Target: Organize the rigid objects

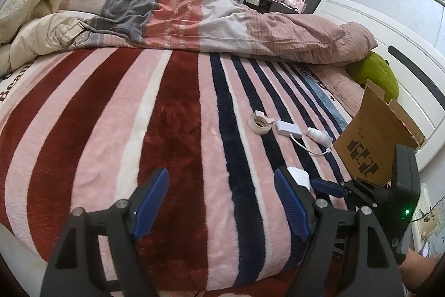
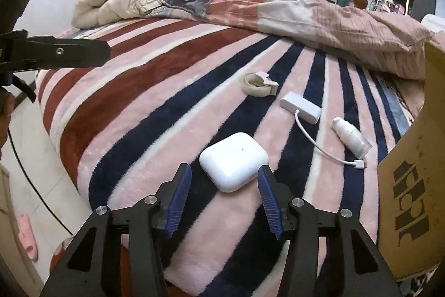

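Note:
A white earbud case (image 2: pixel 233 160) lies on the striped blanket (image 2: pixel 155 107), its near end between the tips of my right gripper (image 2: pixel 224 171). That gripper is open, with a gap at its left pad. Further out lie a tape roll (image 2: pixel 260 84), a white adapter (image 2: pixel 300 103) with a short cable, and a small white bottle (image 2: pixel 351 137). My left gripper (image 1: pixel 222 185) hangs open over bare blanket (image 1: pixel 172 116), holding nothing. In its view the case (image 1: pixel 299 177) peeks out behind its right finger, and the tape (image 1: pixel 260 123), adapter (image 1: pixel 287 128) and bottle (image 1: pixel 319 137) lie beyond.
An open cardboard box (image 2: pixel 411 185) stands at the bed's right edge, also in the left wrist view as the box (image 1: pixel 372 135). A rumpled duvet (image 1: pixel 194 10) covers the far half of the bed. A green plush (image 1: pixel 375 74) sits by the white bed frame (image 1: pixel 411 68). Shelves line the back wall.

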A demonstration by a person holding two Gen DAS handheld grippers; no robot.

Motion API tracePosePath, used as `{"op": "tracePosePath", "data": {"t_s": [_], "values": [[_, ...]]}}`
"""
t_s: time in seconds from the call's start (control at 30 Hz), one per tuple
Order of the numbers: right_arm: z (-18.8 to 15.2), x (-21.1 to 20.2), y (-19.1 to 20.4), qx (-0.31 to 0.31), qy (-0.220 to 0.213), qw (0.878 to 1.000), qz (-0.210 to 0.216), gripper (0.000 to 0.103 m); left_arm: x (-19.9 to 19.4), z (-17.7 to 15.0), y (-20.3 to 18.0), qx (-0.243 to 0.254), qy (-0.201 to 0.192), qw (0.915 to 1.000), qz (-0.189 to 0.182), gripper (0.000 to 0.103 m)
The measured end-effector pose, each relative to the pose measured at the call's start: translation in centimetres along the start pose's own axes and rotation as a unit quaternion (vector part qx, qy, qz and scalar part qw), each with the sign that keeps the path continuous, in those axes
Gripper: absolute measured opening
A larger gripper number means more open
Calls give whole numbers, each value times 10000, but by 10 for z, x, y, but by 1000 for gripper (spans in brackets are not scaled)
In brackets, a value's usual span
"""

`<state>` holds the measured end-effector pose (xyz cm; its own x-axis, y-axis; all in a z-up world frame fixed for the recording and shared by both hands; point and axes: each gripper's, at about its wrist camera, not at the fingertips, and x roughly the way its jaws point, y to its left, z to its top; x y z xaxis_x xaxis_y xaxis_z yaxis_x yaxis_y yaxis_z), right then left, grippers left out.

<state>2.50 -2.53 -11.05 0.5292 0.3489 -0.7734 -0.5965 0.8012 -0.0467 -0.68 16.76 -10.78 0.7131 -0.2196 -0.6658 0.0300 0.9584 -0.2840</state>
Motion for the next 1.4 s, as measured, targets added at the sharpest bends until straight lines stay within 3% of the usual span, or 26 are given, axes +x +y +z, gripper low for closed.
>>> {"op": "tracePosePath", "data": {"t_s": [0.1,0.23,0.27,0.33,0.5,0.7,0.73,0.8,0.83,0.93,1.07,1.2,1.3,1.4], "values": [[4,8,-1,-201,24,9997,113,65,0,1,0,16,19,10000,33,75],[8,20,-9,-213,115,9992,331,65,1,2,-1,-16,45,10000,-4,75],[9,21,-11,-219,81,9990,391,57,2,3,-2,-35,65,10000,-33,75],[11,23,-12,-310,86,9985,445,54,3,3,-4,-43,107,9999,-104,75],[16,4,-8,-553,-116,9962,659,54,4,11,-20,-86,205,9981,-568,75],[44,-57,-2,-889,-855,9879,942,54,-13,34,-71,109,68,9893,-1456,75],[50,-73,-4,-939,-1033,9858,932,54,-14,39,-77,122,41,9879,-1542,73],[55,-92,-10,-990,-1247,9836,846,54,-15,50,-97,135,50,9832,-1821,57],[56,-105,-16,-988,-1387,9827,724,54,-15,54,-106,174,67,9815,-1904,47],[54,-128,-41,-770,-1565,9832,541,54,-10,69,-150,533,116,9727,-2257,32],[49,-151,-82,-523,-1721,9834,249,54,4,91,-207,872,204,9649,-2470,30],[44,-168,-134,-182,-1687,9855,-28,54,29,107,-268,1413,446,9599,-2380,30],[42,-167,-170,27,-1375,9903,-203,54,62,116,-302,1526,944,9539,-2404,30],[39,-155,-207,409,-796,9960,-84,54,92,116,-318,1525,1430,9469,-2443,30]]}}
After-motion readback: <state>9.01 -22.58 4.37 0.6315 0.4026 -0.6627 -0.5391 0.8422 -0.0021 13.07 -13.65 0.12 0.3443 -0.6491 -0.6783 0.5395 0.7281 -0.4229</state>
